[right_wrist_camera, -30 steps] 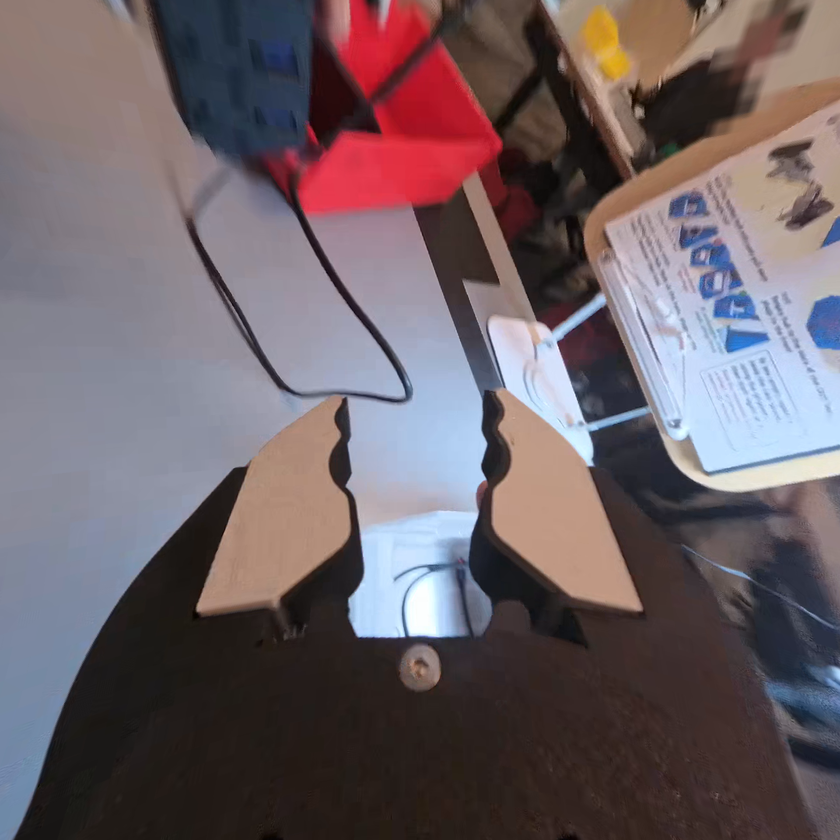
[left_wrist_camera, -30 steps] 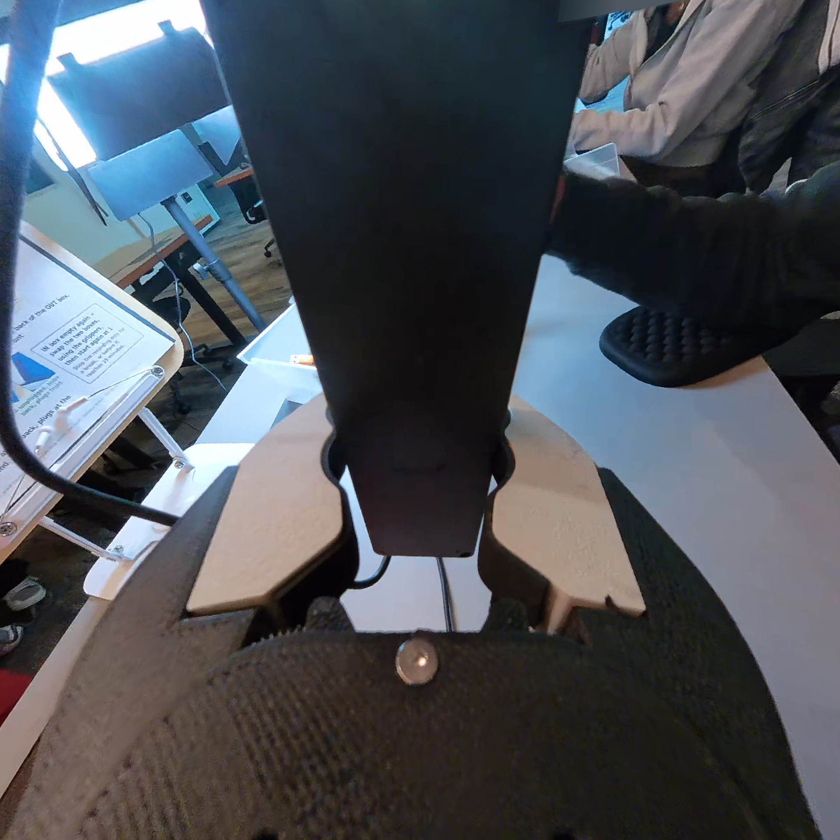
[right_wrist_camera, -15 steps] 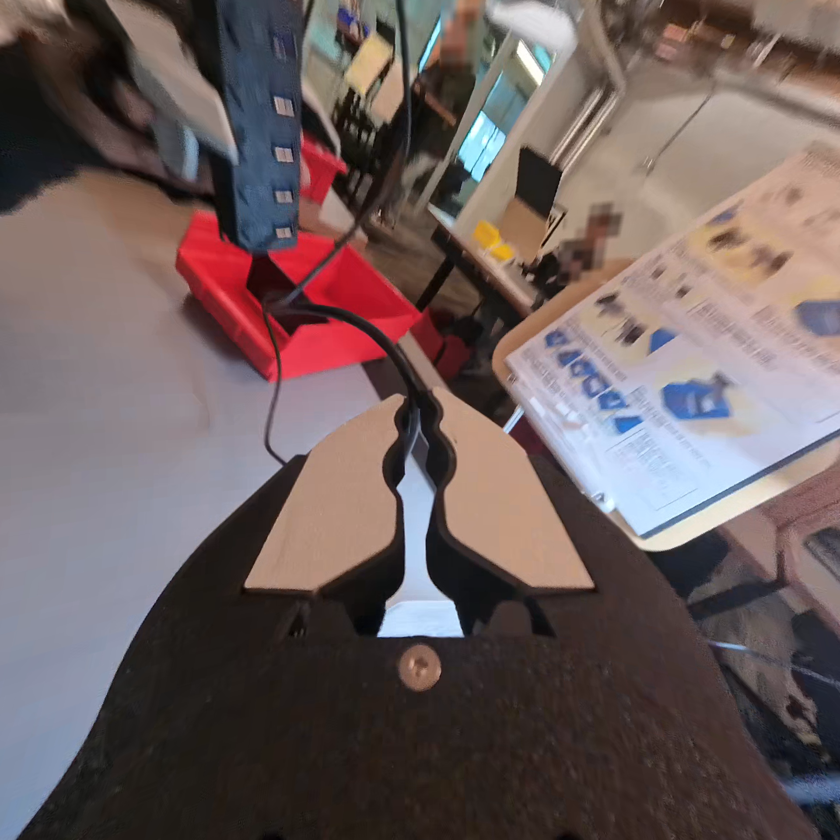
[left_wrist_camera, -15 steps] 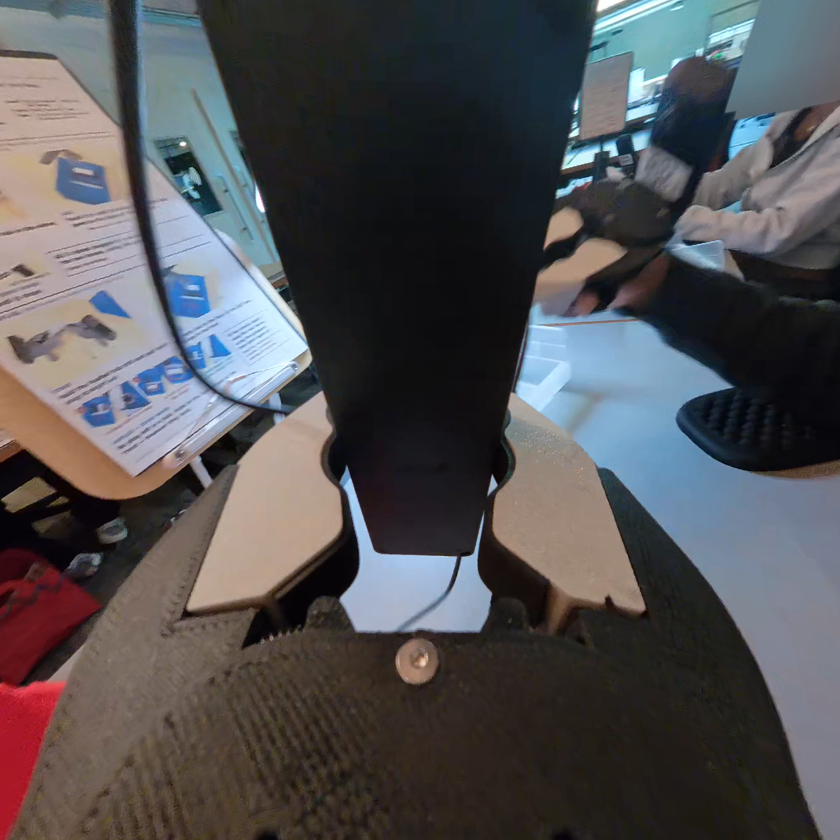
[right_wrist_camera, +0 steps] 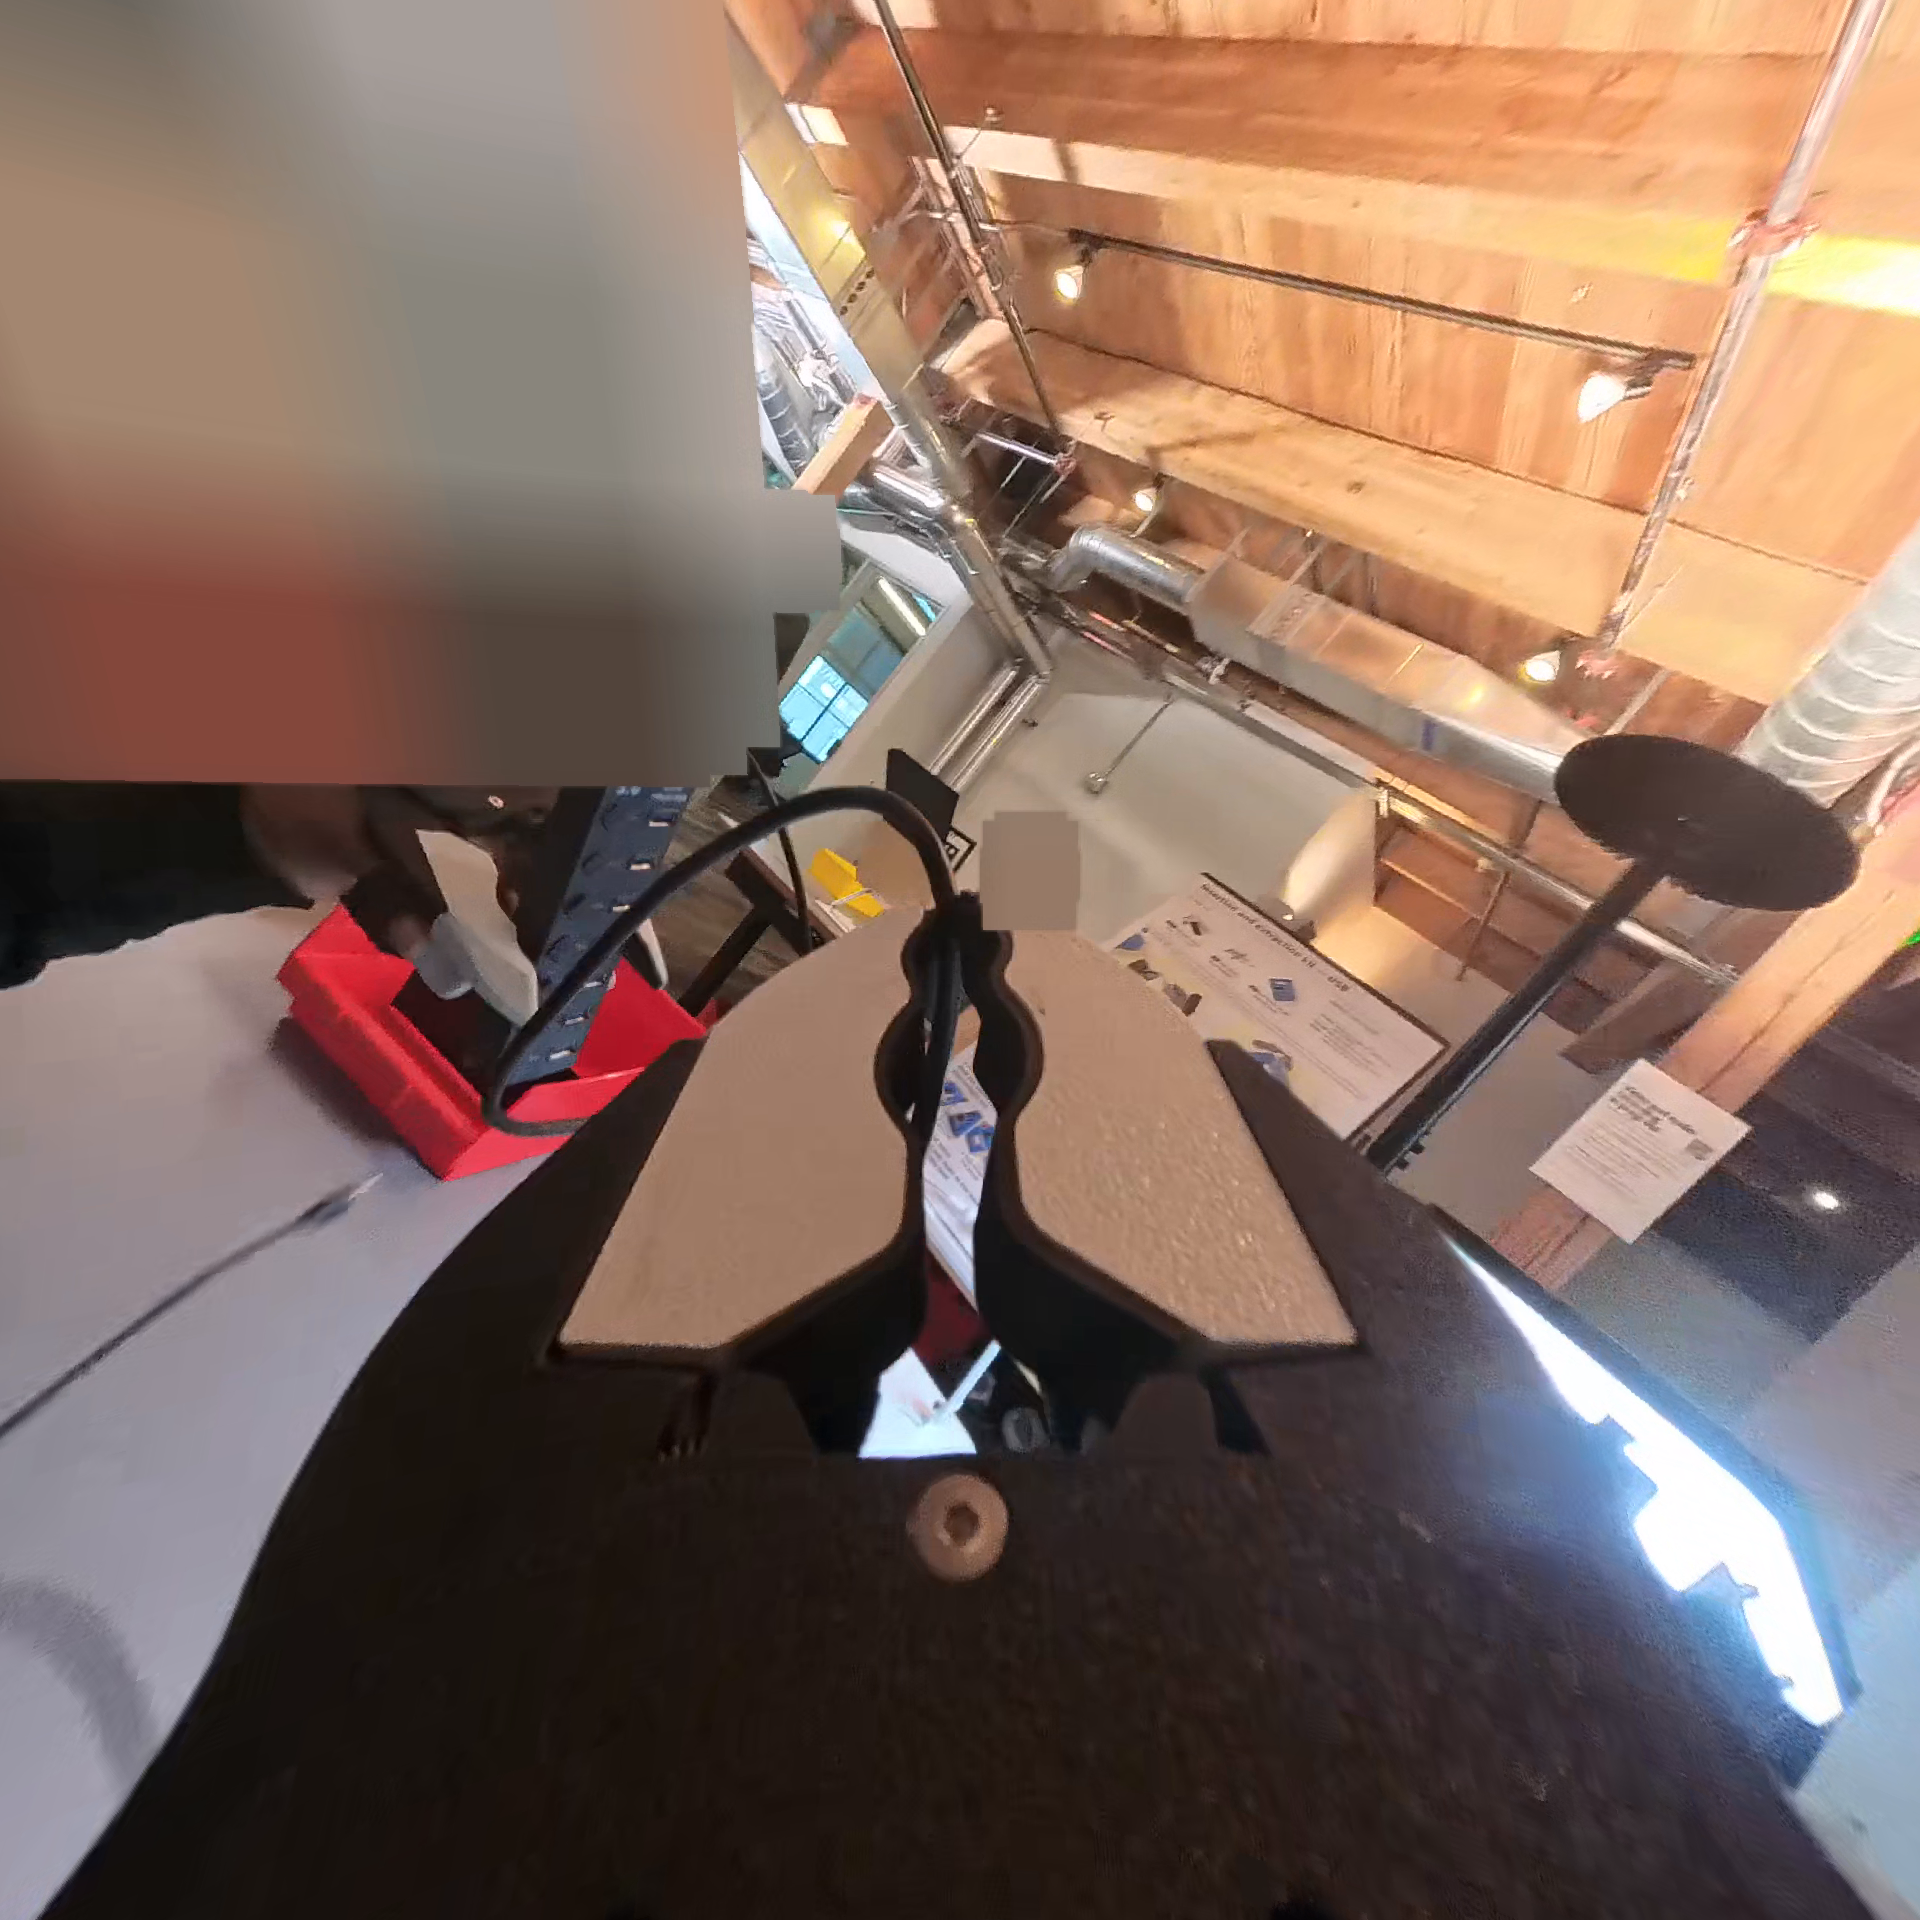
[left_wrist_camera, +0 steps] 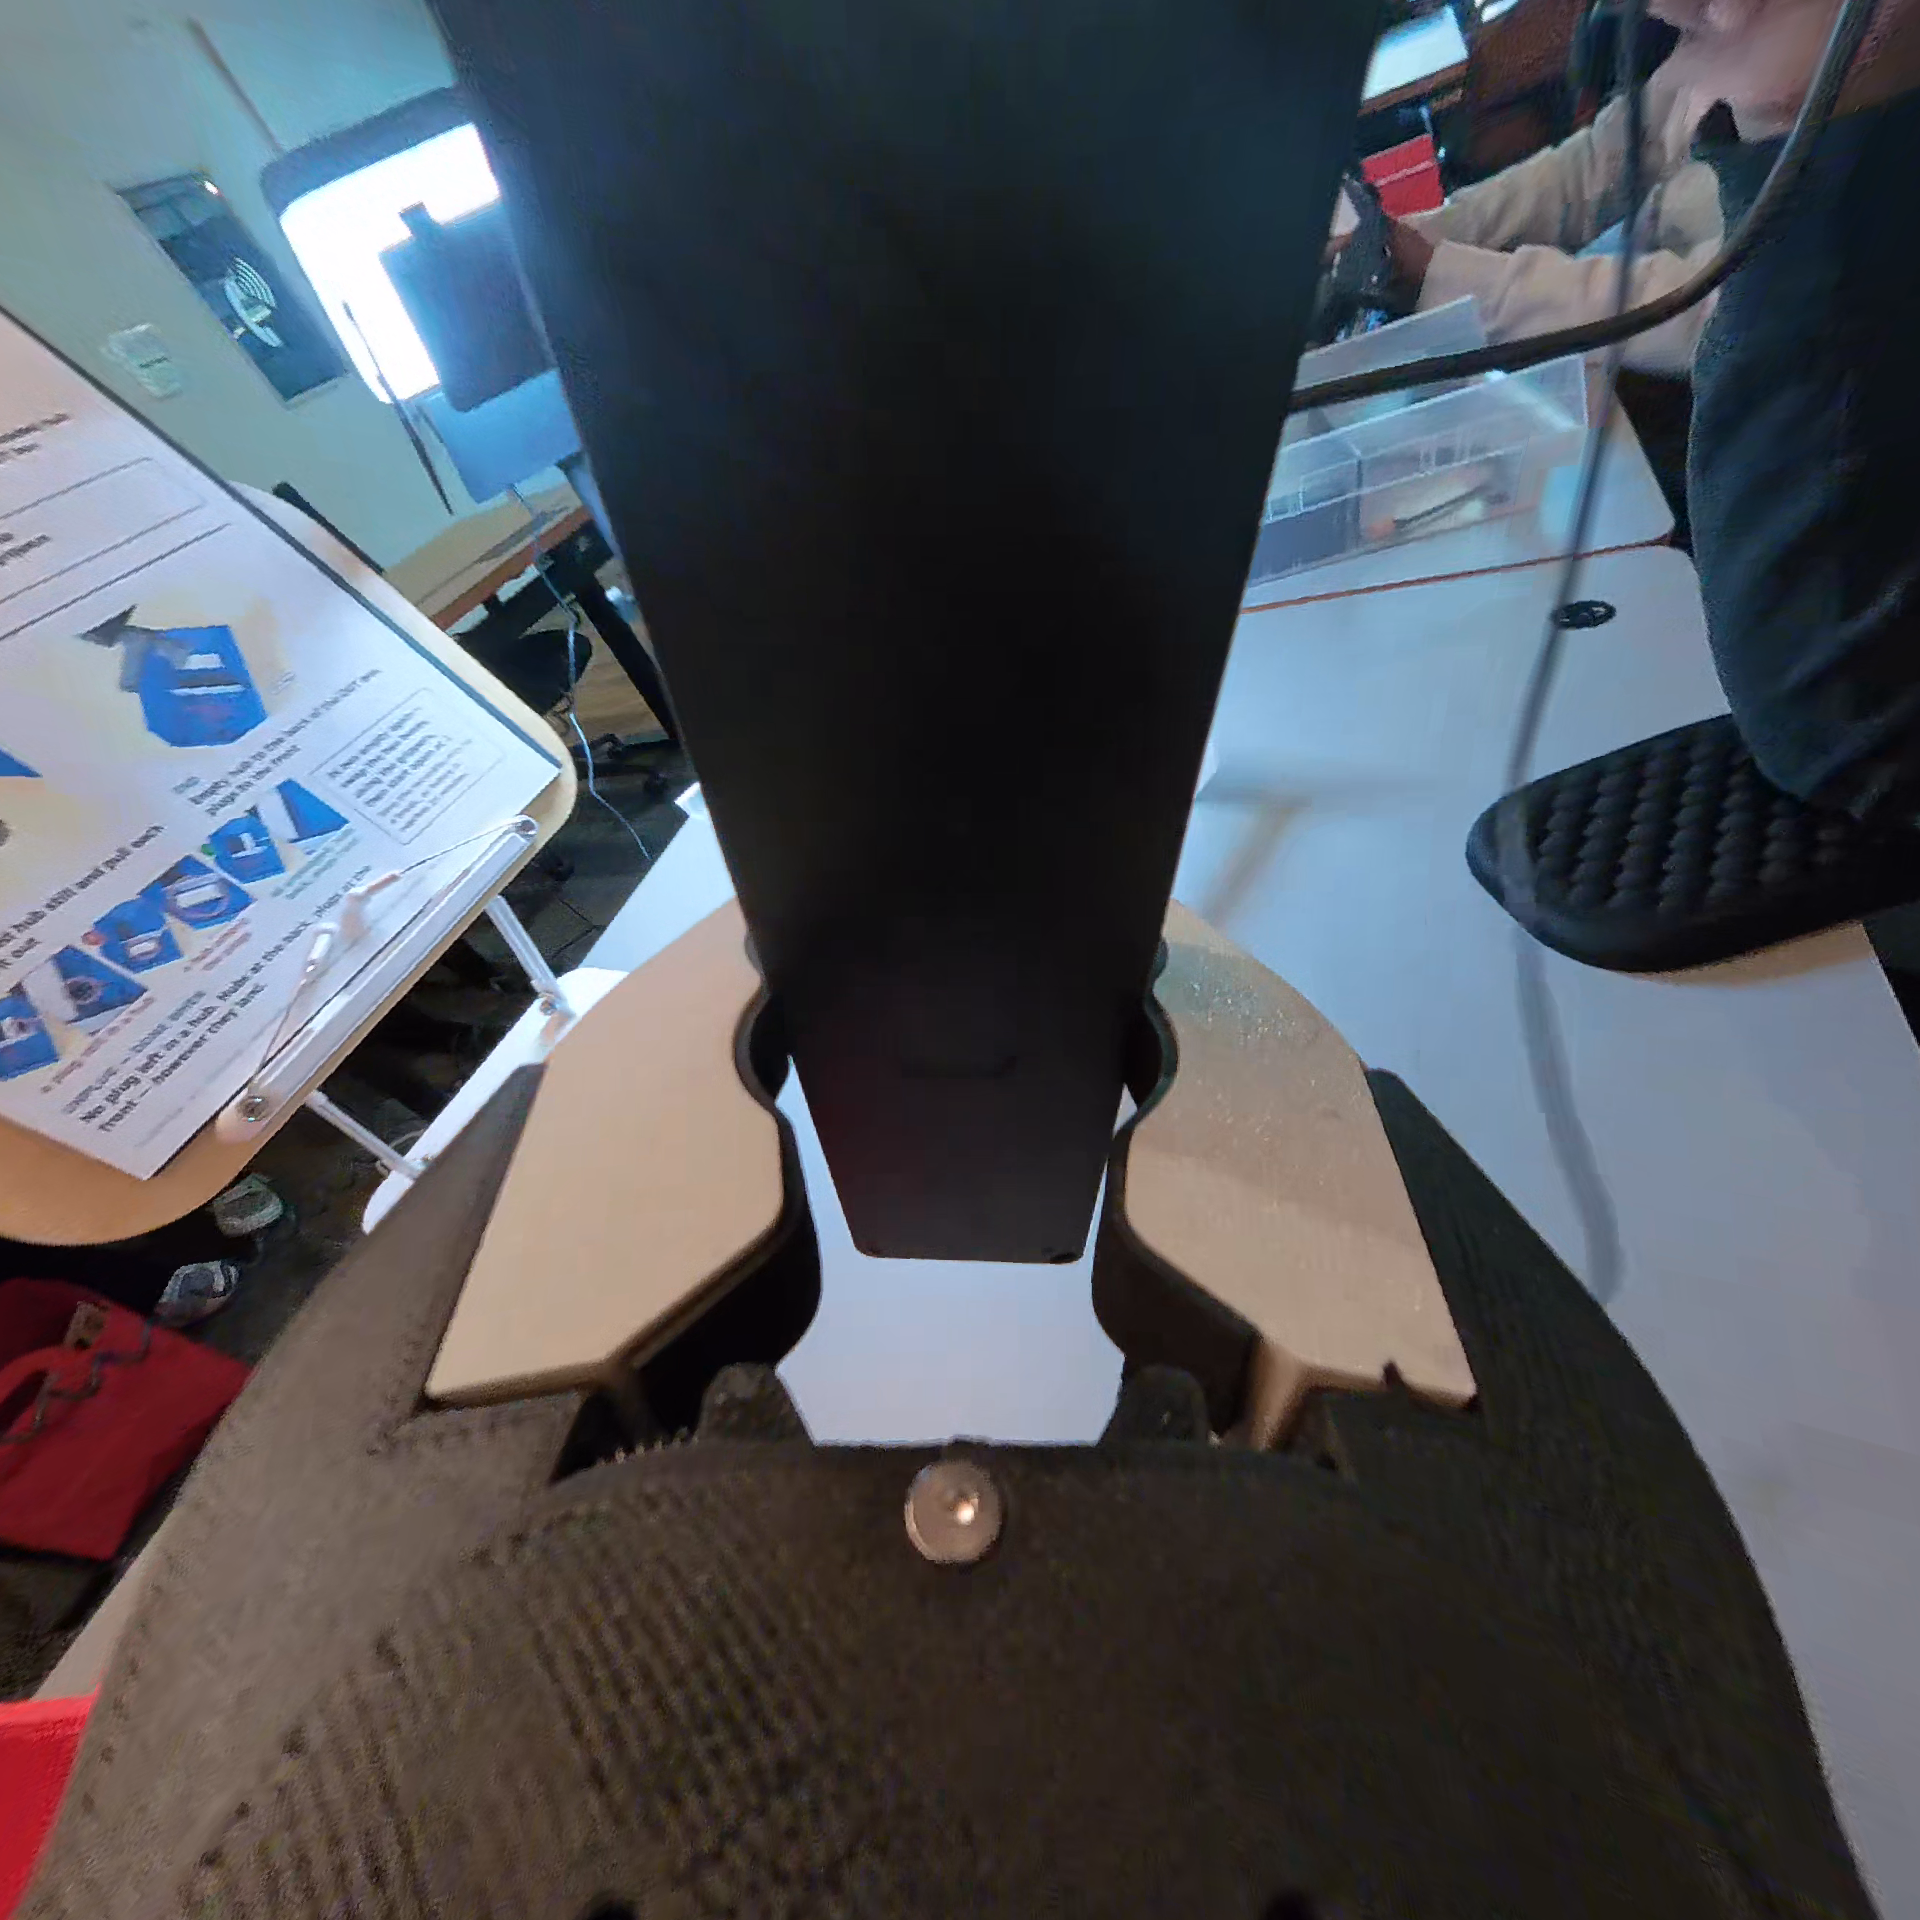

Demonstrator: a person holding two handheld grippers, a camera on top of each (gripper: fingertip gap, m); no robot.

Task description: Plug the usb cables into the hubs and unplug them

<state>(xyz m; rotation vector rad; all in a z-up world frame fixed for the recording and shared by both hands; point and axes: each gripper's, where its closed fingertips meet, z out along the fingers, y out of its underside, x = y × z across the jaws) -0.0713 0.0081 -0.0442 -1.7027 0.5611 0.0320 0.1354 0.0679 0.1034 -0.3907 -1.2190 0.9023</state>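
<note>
My left gripper [left_wrist_camera: 956, 997] is shut on the lower end of a long dark USB hub [left_wrist_camera: 935, 520] and holds it upright above the white table [left_wrist_camera: 1455, 1195]. In the right wrist view the hub [right_wrist_camera: 597, 935] shows its blue side with a row of ports, over a red bin [right_wrist_camera: 436, 1091], with the left gripper's pale finger [right_wrist_camera: 473, 935] on it. My right gripper [right_wrist_camera: 961, 935] is shut on a black USB cable [right_wrist_camera: 727, 842], which arcs left and down toward the hub's lower end. The cable's plug is hidden between the fingers.
An instruction board on a stand [left_wrist_camera: 208, 779] stands left of the table; it also shows in the right wrist view [right_wrist_camera: 1278, 997]. A black mesh pad [left_wrist_camera: 1683, 842], a clear plastic box [left_wrist_camera: 1434, 457] and a person's dark sleeve [left_wrist_camera: 1818, 416] are at right. Spacing between my two grippers at the tips: around 25 cm.
My right gripper has closed on the black cable and lifted it, its view tilting up toward the ceiling. My left gripper still grips the hub and has swung a little.
</note>
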